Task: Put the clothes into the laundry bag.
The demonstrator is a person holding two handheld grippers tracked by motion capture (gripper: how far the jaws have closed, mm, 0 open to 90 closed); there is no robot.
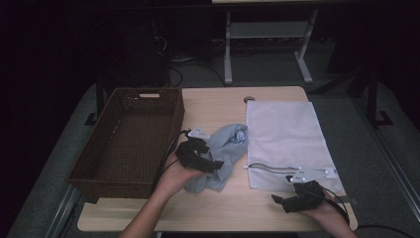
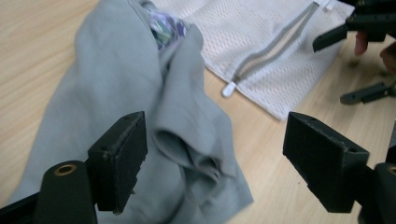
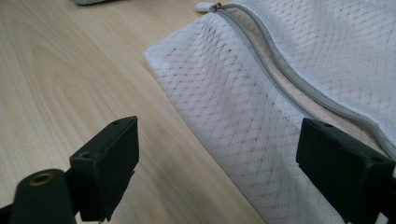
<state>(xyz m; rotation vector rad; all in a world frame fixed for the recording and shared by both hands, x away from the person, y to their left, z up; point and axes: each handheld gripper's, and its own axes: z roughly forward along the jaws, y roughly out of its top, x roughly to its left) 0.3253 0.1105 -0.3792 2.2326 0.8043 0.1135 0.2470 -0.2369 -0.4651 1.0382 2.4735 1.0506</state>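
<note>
The grey cloth (image 1: pixel 220 156) lies crumpled on the desk (image 1: pixel 213 104), directly under and ahead of the left claw (image 1: pixel 210 164). In the left gripper view its 2 jaws stand wide, with folds of the cloth between and below them but neither pad pressing on it; nothing is gripped. A patterned patch (image 2: pixel 163 28) shows at the far end of the cloth, beyond the left claw. Past the cloth, ahead and to the right of that claw, lies the white mesh bag (image 1: pixel 287 141), flat on the desk, with its grey zip (image 2: pixel 271 49) running along the near side and a white pull tab (image 2: pixel 229 88) at the zip's end.

The right claw (image 1: pixel 278 201) rests low by the near corner of the bag. Its 2 jaws are also wide apart and hold nothing; in the right gripper view the bag's corner (image 3: pixel 243 126) lies between them, just ahead, the zip curving off past the right-hand jaw.

A brown wicker basket (image 1: pixel 131 144) stands just to the left of the left claw.
</note>
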